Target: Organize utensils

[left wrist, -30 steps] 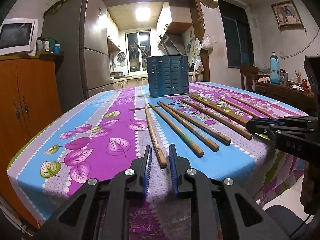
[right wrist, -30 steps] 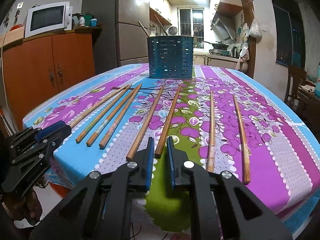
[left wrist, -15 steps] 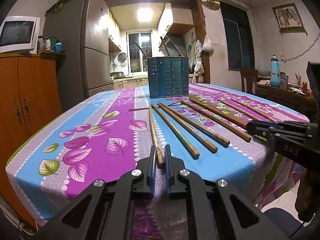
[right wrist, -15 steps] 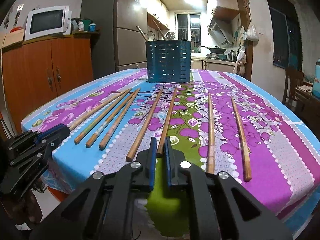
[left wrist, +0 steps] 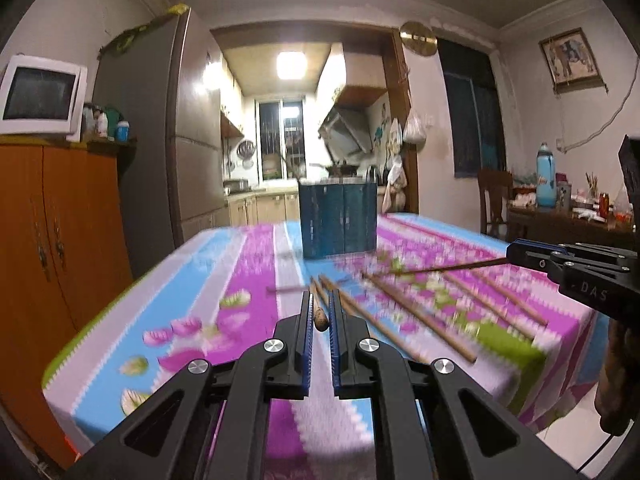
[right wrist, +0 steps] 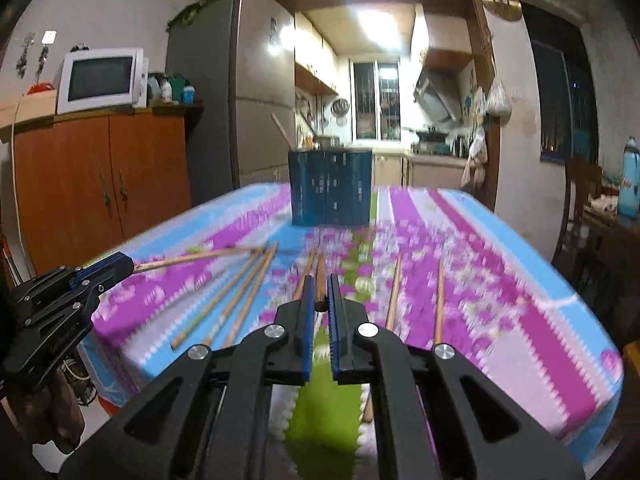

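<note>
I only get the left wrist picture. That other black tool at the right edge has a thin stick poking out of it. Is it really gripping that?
Observer: Yes. The right wrist view looks straight along the right tool, and its jaws are shut on the near end of a brown chopstick.
Visitor: Does my tool show from there too?
Observer: It does. The left tool sits at the left edge, clamped on a pale chopstick whose free end points toward the middle of the table.
Visitor: Is anything already in the blue holder? Mine is blurry.
Observer: From the right wrist view, a wooden handle leans out of the left corner of the blue holder.
</note>
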